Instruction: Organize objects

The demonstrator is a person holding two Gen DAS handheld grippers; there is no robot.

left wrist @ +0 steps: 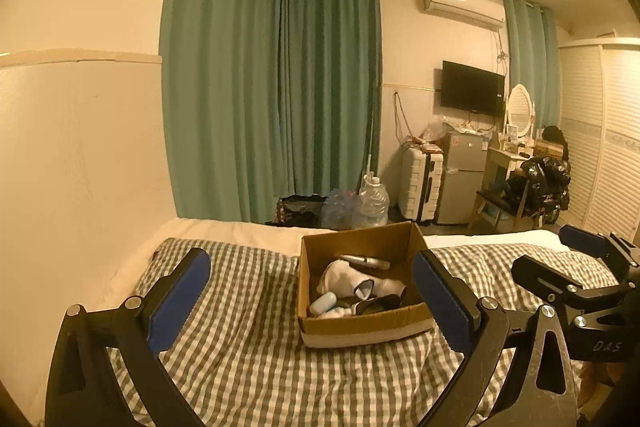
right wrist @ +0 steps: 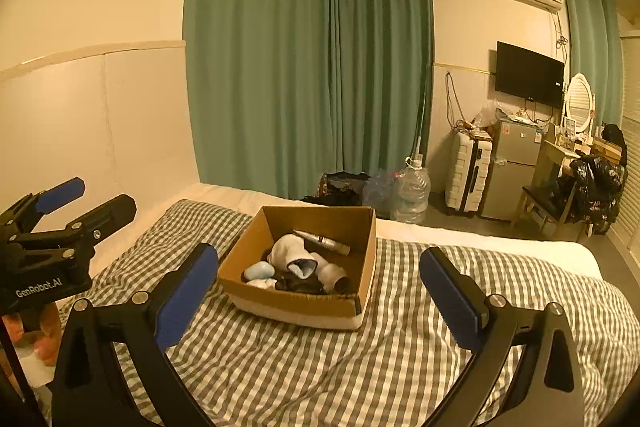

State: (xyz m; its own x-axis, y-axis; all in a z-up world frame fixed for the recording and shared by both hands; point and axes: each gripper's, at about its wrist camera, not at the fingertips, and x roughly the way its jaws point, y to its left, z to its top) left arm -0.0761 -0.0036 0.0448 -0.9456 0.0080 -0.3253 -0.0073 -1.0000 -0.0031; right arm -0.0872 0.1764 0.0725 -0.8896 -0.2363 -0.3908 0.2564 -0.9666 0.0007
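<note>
An open cardboard box [left wrist: 362, 327] [right wrist: 366, 259] sits on the checked bedspread [left wrist: 248, 359] [right wrist: 320, 367]. Inside lie white socks [left wrist: 340, 277] [right wrist: 290, 251], a silver tube [left wrist: 366, 261] [right wrist: 322, 241], a pale blue case [left wrist: 323, 303] [right wrist: 259, 270] and dark sunglasses [left wrist: 380, 303] [right wrist: 298, 285]. My left gripper [left wrist: 310, 303] is open and empty, held above the bed just in front of the box. My right gripper [right wrist: 318, 291] is open and empty, also in front of the box. Each gripper shows in the other's view: the right one [left wrist: 560, 259] and the left one [right wrist: 84, 199].
The bed stands against a cream wall on the left. Beyond its far edge are green curtains [left wrist: 272, 87], water bottles [left wrist: 372, 203], a white suitcase [left wrist: 422, 183], a small fridge [left wrist: 464, 175], a wall TV, and a dressing table with a chair [left wrist: 504, 195].
</note>
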